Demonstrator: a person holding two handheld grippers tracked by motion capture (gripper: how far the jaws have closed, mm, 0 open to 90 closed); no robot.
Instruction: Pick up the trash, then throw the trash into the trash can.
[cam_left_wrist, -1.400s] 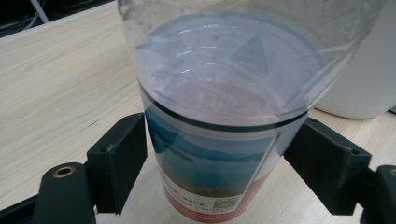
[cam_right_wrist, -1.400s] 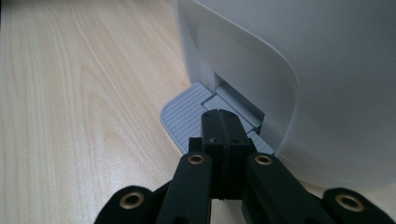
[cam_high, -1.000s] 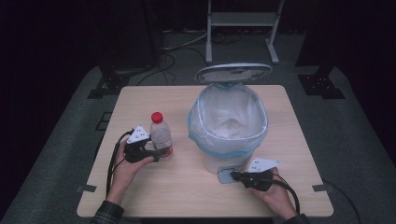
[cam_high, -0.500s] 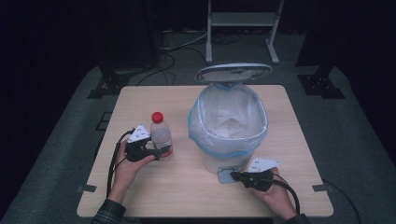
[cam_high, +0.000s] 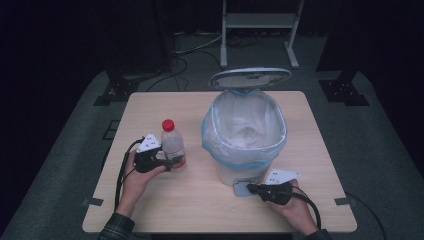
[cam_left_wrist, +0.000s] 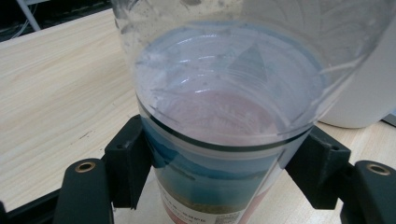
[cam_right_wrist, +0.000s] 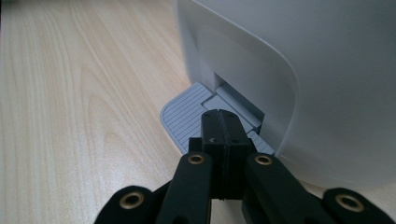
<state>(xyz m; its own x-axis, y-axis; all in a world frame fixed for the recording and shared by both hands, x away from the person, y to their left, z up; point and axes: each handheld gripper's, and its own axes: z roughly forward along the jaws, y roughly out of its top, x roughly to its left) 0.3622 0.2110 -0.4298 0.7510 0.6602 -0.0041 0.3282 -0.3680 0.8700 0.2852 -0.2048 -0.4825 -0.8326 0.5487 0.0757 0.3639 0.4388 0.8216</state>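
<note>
A: Non-work items?
B: Light wood table (cam_high: 165, 105) is set on grey carpet (cam_high: 70, 165). A metal stand (cam_high: 260, 20) is seen behind it, against a dark backdrop.
A: Anything else?
B: Cables (cam_high: 192, 47) are laid on the floor near the stand. Black bases (cam_high: 117, 92) are placed off both far table corners.
</note>
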